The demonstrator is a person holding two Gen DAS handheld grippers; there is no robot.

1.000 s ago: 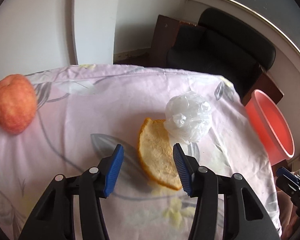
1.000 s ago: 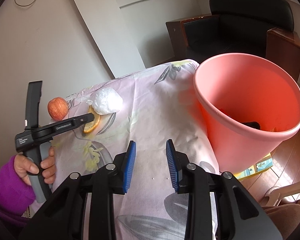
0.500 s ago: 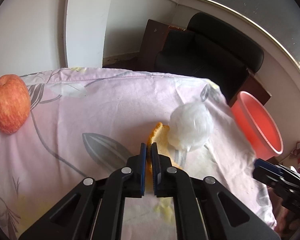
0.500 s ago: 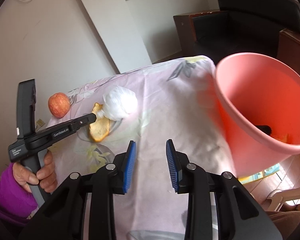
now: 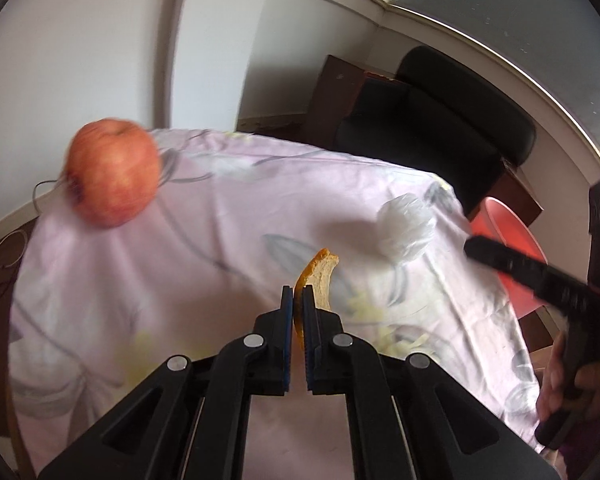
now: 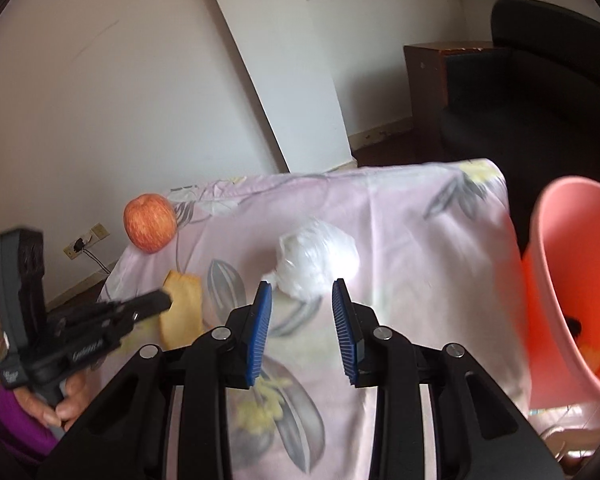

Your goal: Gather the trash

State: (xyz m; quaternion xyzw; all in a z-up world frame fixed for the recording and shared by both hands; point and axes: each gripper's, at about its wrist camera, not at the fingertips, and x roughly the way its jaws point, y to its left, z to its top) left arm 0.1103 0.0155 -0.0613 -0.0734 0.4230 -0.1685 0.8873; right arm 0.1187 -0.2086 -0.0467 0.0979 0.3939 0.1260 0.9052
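my left gripper (image 5: 297,300) is clamped on the curved orange peel slice (image 5: 315,280) above the pink floral tablecloth (image 5: 204,248), my right gripper (image 6: 302,302) gapes empty, crumpled white plastic bag (image 6: 318,260) at its 12 o'clock.

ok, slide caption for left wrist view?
Left gripper shut on orange peel, lifted off tablecloth.

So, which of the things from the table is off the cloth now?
The orange peel. The left claw is shut on it and holds it in the air, while the apple and the plastic bag lie on the cloth.
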